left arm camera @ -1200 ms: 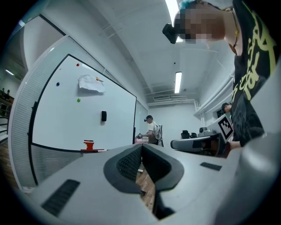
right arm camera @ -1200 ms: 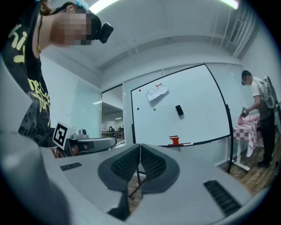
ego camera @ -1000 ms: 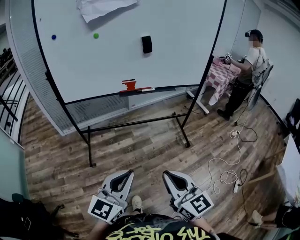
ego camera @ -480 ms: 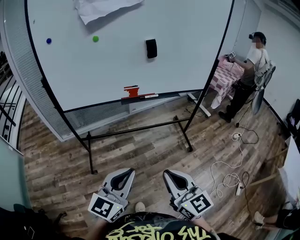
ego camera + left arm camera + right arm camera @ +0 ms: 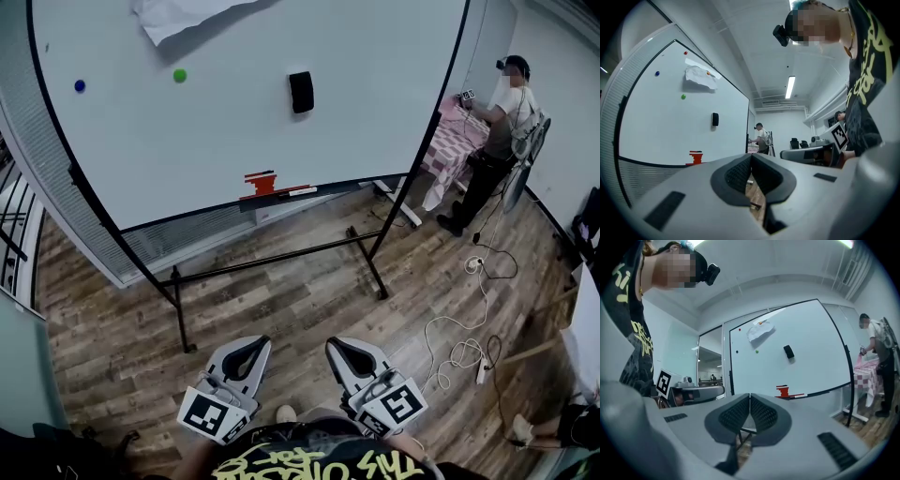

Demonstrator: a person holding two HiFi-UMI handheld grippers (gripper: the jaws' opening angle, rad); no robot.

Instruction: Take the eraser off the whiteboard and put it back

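Note:
A black eraser [image 5: 301,91] clings to the upper middle of the whiteboard [image 5: 234,122]; it also shows in the left gripper view as the eraser [image 5: 715,119] and in the right gripper view as the eraser [image 5: 788,351]. Both grippers are held low, well short of the board, pointing level at it. My left gripper [image 5: 251,346] has its jaws shut with nothing between them. My right gripper [image 5: 339,346] is shut and empty too. The left gripper [image 5: 751,156] and right gripper [image 5: 749,395] show their ribbed pads touching.
Red markers [image 5: 262,182] lie on the board's tray. A crumpled paper [image 5: 178,14] and two magnets, green [image 5: 179,75] and blue [image 5: 80,85], are on the board. The stand's black legs [image 5: 272,248] cross the wooden floor. A person [image 5: 497,131] stands at the right by a table; cables [image 5: 459,347] lie on the floor.
The whiteboard and its stand have shifted and loom a little larger in the head view as I step closer. Both grippers stay shut in the same pose.

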